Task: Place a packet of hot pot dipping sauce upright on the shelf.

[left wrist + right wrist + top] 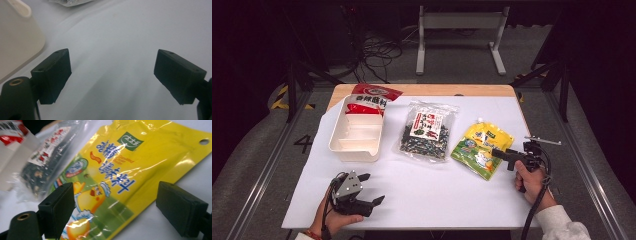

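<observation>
High view, yellow pouch (481,149) laid flat on the white bench (437,195), right gripper (498,153) held at its near edge, left gripper (371,188) kept well apart, left gripper view, jaws spread over bare bench, right gripper view, jaws released, pouch between them, ungrasped.

Glossy plastic yellow pouch (140,170)
</observation>
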`<action>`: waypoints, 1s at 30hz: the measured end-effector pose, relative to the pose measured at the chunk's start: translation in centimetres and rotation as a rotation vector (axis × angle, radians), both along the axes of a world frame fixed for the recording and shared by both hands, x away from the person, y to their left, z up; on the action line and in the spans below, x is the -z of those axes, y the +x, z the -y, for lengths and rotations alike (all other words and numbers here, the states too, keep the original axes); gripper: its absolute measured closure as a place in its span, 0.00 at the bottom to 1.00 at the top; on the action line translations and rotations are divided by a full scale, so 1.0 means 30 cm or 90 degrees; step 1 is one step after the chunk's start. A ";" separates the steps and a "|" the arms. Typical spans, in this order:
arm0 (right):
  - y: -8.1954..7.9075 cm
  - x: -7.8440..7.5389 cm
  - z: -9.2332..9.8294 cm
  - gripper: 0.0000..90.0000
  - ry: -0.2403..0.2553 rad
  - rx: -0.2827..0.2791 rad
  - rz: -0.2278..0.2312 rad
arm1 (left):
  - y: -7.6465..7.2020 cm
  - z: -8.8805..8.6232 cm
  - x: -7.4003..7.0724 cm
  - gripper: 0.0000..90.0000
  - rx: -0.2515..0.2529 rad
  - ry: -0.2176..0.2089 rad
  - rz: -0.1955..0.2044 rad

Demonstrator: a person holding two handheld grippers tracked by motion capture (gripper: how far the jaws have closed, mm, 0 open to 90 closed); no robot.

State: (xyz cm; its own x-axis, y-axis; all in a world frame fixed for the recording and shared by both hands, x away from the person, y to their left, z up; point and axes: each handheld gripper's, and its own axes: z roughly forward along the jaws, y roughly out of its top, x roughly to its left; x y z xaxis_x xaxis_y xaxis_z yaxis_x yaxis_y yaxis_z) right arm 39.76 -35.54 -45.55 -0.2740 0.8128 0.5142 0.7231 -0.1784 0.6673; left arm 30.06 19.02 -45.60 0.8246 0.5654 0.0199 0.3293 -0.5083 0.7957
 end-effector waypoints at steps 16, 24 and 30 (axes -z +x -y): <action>0.011 -0.020 -0.010 0.19 -0.130 0.072 0.000 | 0.015 0.046 0.013 0.17 0.034 -0.009 -0.026; 0.034 -0.013 -0.019 0.19 -0.066 -0.003 0.005 | 0.040 0.088 0.010 0.17 0.041 -0.014 -0.028; 0.030 -0.075 -0.103 0.26 -0.226 -0.001 0.064 | 0.079 0.095 0.018 0.22 0.031 -0.034 -0.048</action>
